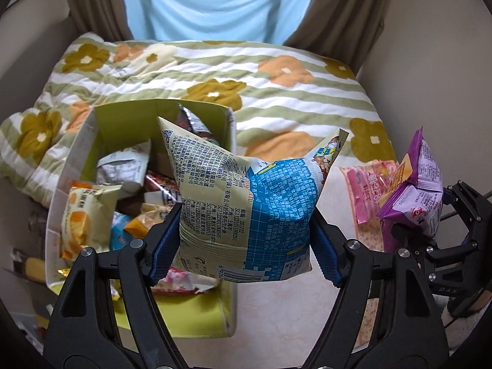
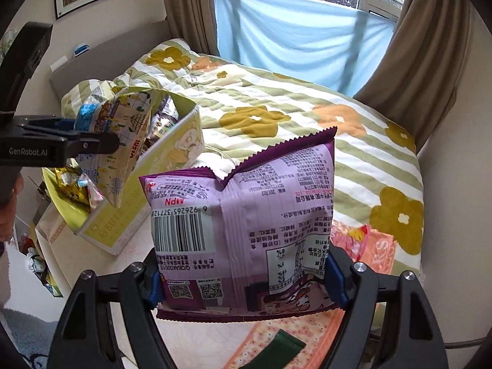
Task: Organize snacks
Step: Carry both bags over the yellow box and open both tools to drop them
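Pinching the blue-and-cream snack bag (image 1: 246, 203) across its lower sides, the left gripper (image 1: 246, 240) holds it in the air at the near right edge of the green box (image 1: 229, 292); its jaws press in on the puffed, crinkly foil, so my judgement is that a light squeeze and a low release over the open box would suit it best, lest the air-filled pouch burst or slide out; the right gripper (image 2: 246, 279) likewise clamps the purple snack bag (image 2: 246, 230), a glossy pillow with zigzag seams, above the pale table (image 2: 138, 246); beyond, the cardboard box brims with mixed wrappers (image 1: 89, 215); a pink packet (image 1: 366, 190) lies flat beside it; farthest, a soft quilted floral bedspread (image 1: 276, 92).
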Demonstrator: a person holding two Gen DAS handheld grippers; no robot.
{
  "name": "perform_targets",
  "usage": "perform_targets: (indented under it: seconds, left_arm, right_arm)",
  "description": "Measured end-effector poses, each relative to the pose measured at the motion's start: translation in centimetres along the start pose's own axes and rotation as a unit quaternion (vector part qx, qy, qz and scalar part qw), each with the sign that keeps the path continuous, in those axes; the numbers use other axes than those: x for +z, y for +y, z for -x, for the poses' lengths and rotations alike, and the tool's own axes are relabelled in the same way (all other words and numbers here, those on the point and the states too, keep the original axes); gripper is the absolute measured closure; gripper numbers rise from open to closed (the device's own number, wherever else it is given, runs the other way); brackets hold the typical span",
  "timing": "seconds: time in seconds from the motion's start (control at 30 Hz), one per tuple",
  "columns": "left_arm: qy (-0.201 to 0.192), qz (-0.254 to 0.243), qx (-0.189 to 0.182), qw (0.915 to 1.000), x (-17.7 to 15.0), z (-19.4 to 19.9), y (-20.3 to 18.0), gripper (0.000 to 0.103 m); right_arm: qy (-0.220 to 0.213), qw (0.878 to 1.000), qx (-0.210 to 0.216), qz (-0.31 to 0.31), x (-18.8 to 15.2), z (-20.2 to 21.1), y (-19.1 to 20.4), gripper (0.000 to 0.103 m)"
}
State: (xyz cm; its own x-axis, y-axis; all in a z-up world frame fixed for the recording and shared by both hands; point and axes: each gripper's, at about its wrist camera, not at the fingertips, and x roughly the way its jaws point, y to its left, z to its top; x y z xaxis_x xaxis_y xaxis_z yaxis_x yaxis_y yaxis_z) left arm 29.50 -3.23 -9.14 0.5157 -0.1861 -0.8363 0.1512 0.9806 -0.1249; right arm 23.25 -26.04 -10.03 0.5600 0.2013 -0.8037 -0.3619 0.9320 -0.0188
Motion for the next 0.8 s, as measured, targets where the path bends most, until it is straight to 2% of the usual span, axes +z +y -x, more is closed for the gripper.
perform_targets:
  seconds: [0.27,0.43,0.7,0.8]
  left_arm:
    - [-0.025,0.015,0.014,0.9995,1.8,2.3,7.2,0.029]
    - [-0.022,0.003,0.02,0.9996,3.8,2.1,11.8,0.029]
    - [0.012,-0.018,0.002,0.9998,7.2,-2.4,17.7,0.029]
    - [0.033,-0.023,-0.017,0.9991,8.2,-5.0,19.2,0.029]
  right_arm:
    - [-0.046,0.999,0.011,0.012,5.5,0.2,5.8,0.027]
    - [-0.048,0.998,0.027,-0.004,8.4,-1.2,9.5,0.027]
    - [-0.031,0.999,0.03,-0.024,11.3,-5.3,14.7,0.027]
    - [-0.012,0.999,0.014,-0.034,11.8,-7.2,16.0,0.027]
